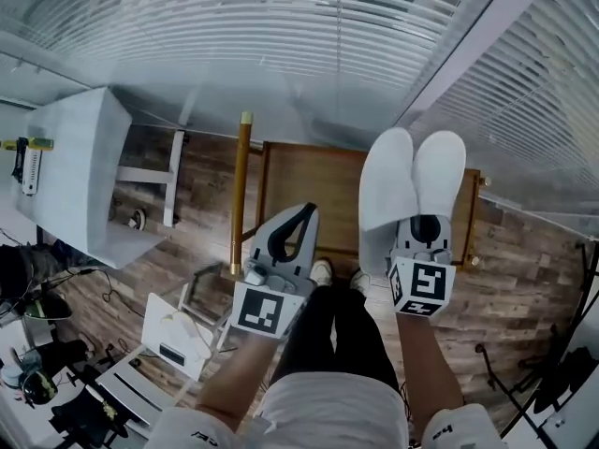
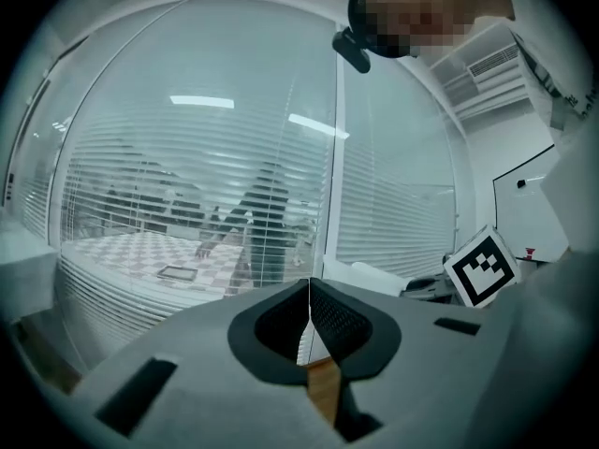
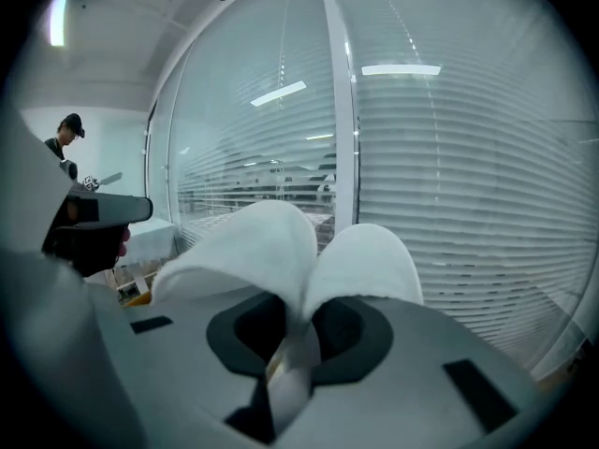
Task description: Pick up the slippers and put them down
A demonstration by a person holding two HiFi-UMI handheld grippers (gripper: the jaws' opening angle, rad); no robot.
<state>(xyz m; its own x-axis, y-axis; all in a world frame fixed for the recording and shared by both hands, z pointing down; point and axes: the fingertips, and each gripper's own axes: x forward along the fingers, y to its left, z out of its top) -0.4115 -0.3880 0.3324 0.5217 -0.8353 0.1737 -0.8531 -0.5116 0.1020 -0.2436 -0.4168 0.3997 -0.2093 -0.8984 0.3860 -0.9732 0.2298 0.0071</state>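
Observation:
Two white slippers (image 1: 412, 181) are pressed together side by side, raised above the floor, toes pointing away from me. My right gripper (image 1: 426, 224) is shut on their heel ends; in the right gripper view the slippers (image 3: 281, 241) fan out above the gripper (image 3: 298, 330), with white fabric pinched between the pads. My left gripper (image 1: 306, 211) hangs to the left at about the same height, shut with nothing in it. In the left gripper view that gripper (image 2: 309, 293) has its tips touching, and the slippers (image 2: 374, 274) show to its right.
A low wooden table (image 1: 299, 181) stands on the wood floor below the grippers. A brass pole (image 1: 241, 195) runs along its left side. A white cabinet (image 1: 80, 166) is at the left, glass walls with blinds (image 1: 309, 36) ahead, my shoes (image 1: 323, 271) below.

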